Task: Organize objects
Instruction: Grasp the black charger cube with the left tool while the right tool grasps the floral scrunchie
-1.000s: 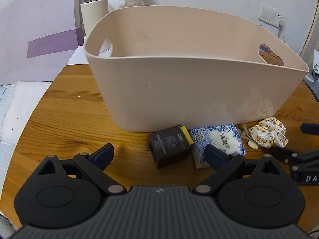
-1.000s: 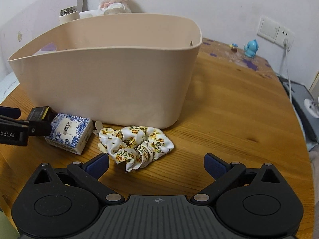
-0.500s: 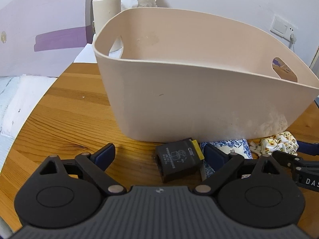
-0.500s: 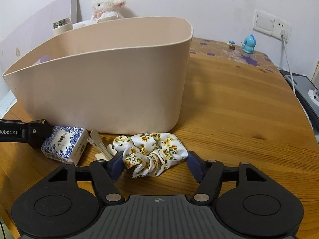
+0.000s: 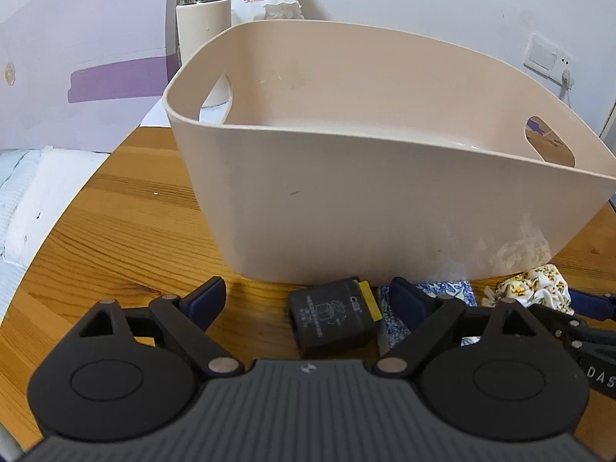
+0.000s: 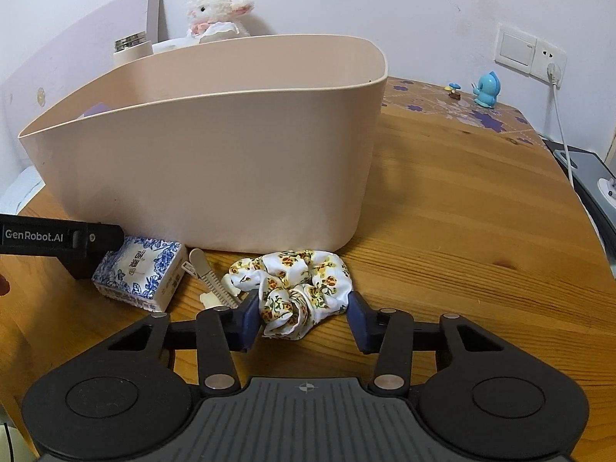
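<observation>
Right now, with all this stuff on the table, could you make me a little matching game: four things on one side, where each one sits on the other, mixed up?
Things:
1. floral scrunchie
2. black box
3. plush lamb
4. blue figurine

Places:
A. behind the beige basket, by the wall
B. between the right gripper pads, which are closing on it
C. between the left gripper pads, untouched
D. far table edge, under the wall socket

Pairs: 1-B, 2-C, 3-A, 4-D
</observation>
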Demonstrator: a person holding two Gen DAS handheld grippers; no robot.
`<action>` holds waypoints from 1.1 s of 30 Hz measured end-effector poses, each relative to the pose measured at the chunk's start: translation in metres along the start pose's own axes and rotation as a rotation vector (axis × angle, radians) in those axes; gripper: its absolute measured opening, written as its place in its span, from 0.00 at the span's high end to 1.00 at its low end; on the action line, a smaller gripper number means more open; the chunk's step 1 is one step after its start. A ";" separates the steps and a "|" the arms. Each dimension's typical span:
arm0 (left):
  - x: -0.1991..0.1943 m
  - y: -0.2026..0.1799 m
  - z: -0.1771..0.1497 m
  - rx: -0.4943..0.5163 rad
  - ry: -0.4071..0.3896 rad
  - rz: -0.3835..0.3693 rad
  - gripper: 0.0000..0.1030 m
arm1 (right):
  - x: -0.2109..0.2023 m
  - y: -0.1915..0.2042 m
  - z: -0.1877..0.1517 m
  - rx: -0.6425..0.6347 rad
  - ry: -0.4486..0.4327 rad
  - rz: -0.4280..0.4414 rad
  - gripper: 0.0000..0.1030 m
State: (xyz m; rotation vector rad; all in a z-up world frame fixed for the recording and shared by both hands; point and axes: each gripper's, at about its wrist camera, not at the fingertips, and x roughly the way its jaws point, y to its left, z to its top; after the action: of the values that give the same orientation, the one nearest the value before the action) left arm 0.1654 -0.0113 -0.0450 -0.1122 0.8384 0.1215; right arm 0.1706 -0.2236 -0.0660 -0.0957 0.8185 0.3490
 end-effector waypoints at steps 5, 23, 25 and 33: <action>-0.005 -0.006 -0.006 0.031 0.002 -0.024 0.10 | -0.001 0.002 -0.001 0.008 0.002 -0.002 0.58; -0.013 0.009 -0.016 0.028 0.029 0.004 0.51 | -0.012 0.011 -0.009 0.009 -0.005 0.009 0.86; -0.019 0.009 -0.020 0.034 0.027 -0.005 0.51 | -0.016 0.011 -0.010 0.013 -0.011 0.006 0.86; -0.039 0.013 -0.020 0.063 -0.011 -0.042 0.51 | -0.046 0.009 -0.011 0.033 -0.068 -0.012 0.87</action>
State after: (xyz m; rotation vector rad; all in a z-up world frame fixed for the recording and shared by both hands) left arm 0.1225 -0.0035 -0.0297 -0.0696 0.8271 0.0557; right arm 0.1308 -0.2299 -0.0398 -0.0579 0.7556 0.3258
